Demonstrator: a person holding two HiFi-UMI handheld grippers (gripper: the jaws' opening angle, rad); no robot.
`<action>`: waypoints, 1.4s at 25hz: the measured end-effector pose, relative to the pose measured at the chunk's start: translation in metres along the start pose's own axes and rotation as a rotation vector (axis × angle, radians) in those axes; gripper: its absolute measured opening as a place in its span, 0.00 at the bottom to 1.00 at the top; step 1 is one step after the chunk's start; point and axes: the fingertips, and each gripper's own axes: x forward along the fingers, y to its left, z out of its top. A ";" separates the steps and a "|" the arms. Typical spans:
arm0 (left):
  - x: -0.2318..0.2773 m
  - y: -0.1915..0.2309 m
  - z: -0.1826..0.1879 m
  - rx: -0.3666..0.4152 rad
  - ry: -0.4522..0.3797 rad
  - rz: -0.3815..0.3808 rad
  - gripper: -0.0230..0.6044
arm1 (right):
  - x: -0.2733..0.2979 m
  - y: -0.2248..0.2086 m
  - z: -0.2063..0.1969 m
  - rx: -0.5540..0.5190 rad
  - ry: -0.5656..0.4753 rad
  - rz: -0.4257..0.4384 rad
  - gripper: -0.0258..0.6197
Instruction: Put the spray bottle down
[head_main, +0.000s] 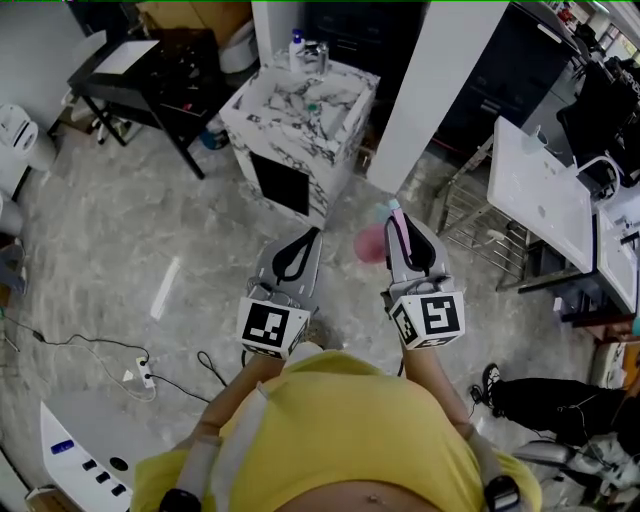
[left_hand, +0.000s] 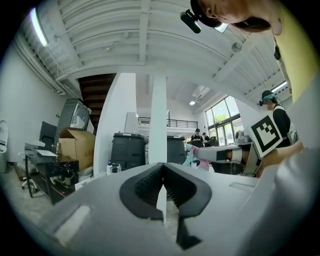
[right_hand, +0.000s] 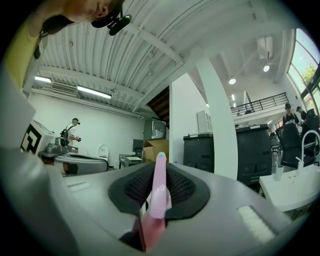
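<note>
The person holds both tongs out level in front of the yellow shirt (head_main: 350, 430), side by side and a little apart. The right tongs (head_main: 403, 224) are clamped on the spray bottle (head_main: 371, 243). In the right gripper view, a slim pink part of the bottle with a teal tip stands upright between the black pads (right_hand: 182, 187), which press on it from both sides. A darker pink part drops below the pads. From the head view, the bottle's round pink body hangs on the inner side of the right tongs, in the gap toward the left tongs (head_main: 312, 236), and rests on no surface.

The left tongs hold nothing. In the left gripper view their pads (left_hand: 145, 187) meet at the front edge, with only a thin slit behind it. The marker cube (head_main: 272, 328) of the left tongs and the marker cube (head_main: 430, 318) of the right tongs sit at the rear ends, nearest the person.

Ahead of both tongs, and well apart from them, stands a marble-patterned desk (head_main: 335, 100) with small bottles (head_main: 296, 46) on its far edge. A white pillar (head_main: 440, 90) rises ahead of the right tongs. A white desk (head_main: 535, 190) stands out to the right of the right tongs. A black desk (head_main: 150, 60) is far ahead and to the left of the left tongs. Grey mottled floor (head_main: 120, 240) lies under both tongs.
</note>
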 end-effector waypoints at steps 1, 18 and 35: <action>0.005 0.003 -0.002 -0.004 0.001 -0.005 0.05 | 0.006 -0.001 -0.001 0.000 -0.001 0.000 0.14; 0.085 0.060 -0.015 -0.024 -0.009 -0.041 0.05 | 0.102 -0.036 -0.010 -0.004 -0.019 0.003 0.14; 0.283 0.162 -0.022 -0.041 -0.033 0.031 0.05 | 0.307 -0.154 -0.027 -0.034 -0.013 0.108 0.14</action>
